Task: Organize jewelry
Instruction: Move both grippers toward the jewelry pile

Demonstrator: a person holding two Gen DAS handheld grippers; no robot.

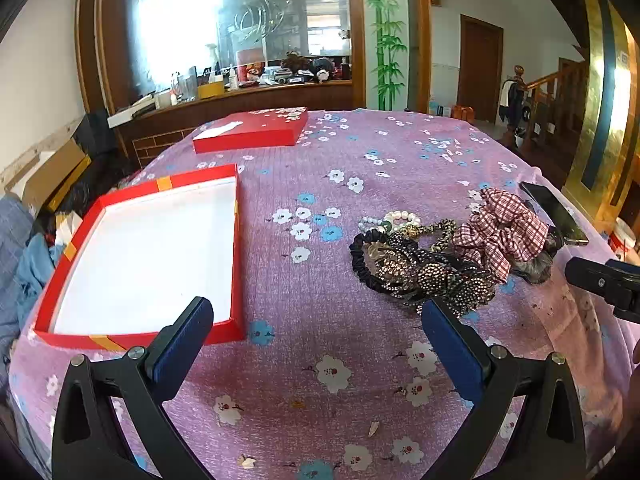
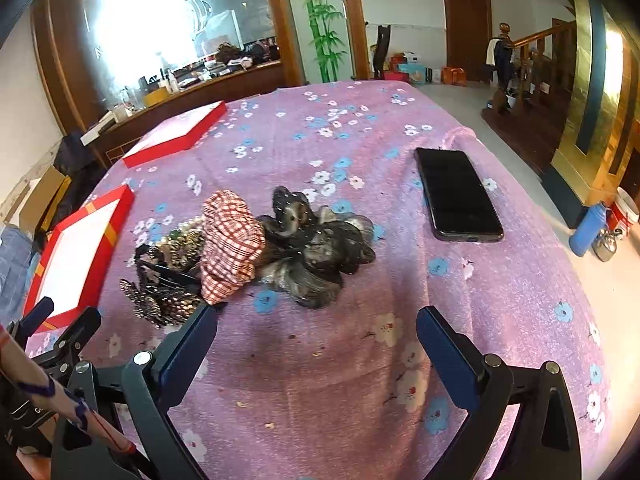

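Judging by the white-lined red box (image 1: 140, 256), which lies bare, nothing has been sorted yet; the jewelry pile (image 1: 432, 264) is heaped on the cloth to its right, and both the left gripper (image 1: 316, 344) and right gripper (image 2: 316, 344) are held with jaws apart, nothing grasped

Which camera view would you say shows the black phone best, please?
The right wrist view: the phone lies flat, whole and unobstructed. The left wrist view catches only a foreshortened sliver behind the checked scrunchie.
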